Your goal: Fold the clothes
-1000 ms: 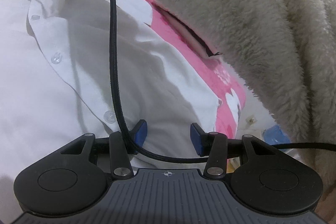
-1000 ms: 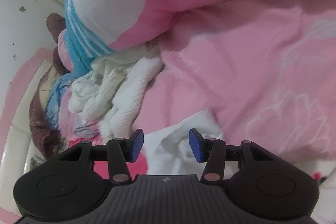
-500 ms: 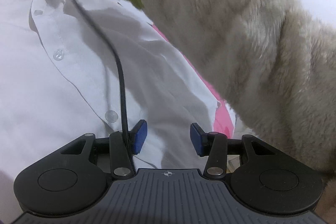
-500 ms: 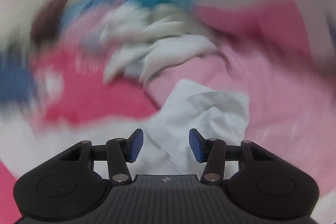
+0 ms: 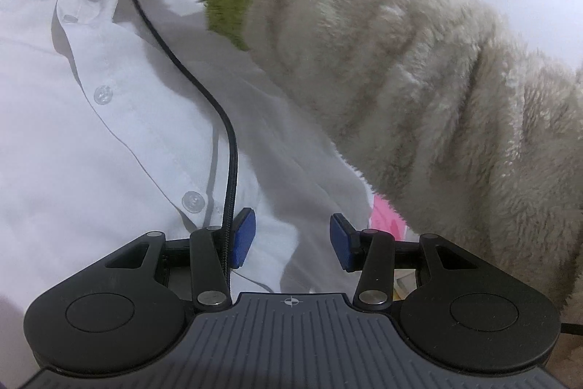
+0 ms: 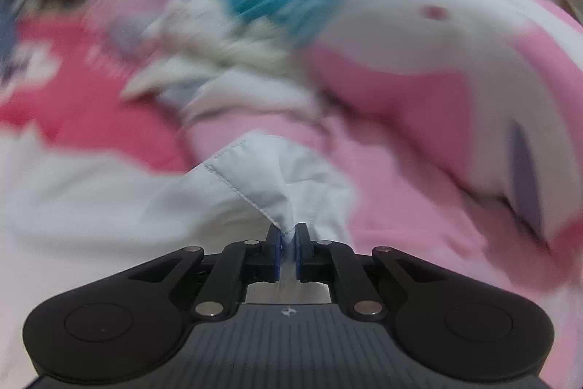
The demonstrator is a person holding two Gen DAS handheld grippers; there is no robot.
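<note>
Shirt: a white button-up shirt [image 5: 109, 141] lies spread on the pink bedding [image 6: 411, 185], placket and clear buttons facing up, the cloth rumpled rather than smoothed.
Stitched edge: one hemmed corner of the shirt [image 6: 251, 177] is lifted off the bedding and bunched into pleats where it is gripped.
Right gripper: the right gripper [image 6: 288, 243] has its blue pads together, pinching that stitched corner; a sliver of white cloth shows between them.
Left gripper: the left gripper [image 5: 288, 239] hangs just over the shirt front near the lower button, pads well apart and holding nothing.
Cable: a black braided cable [image 5: 204, 90] trails across the shirt and past the left gripper's left finger.
Sleeve: the person's fluffy cream sleeve [image 5: 419, 90] with a green cuff reaches across above the shirt.
Surroundings: a heap of other clothes [image 6: 226, 53] and a pink-and-white pillow [image 6: 437, 61] sit beyond the shirt, badly blurred in the right wrist view.
Progress: I'd judge a fold is under way with one corner in hand; no neat folded panel shows, so most of the folding looks left, though much of the shirt is out of view.
</note>
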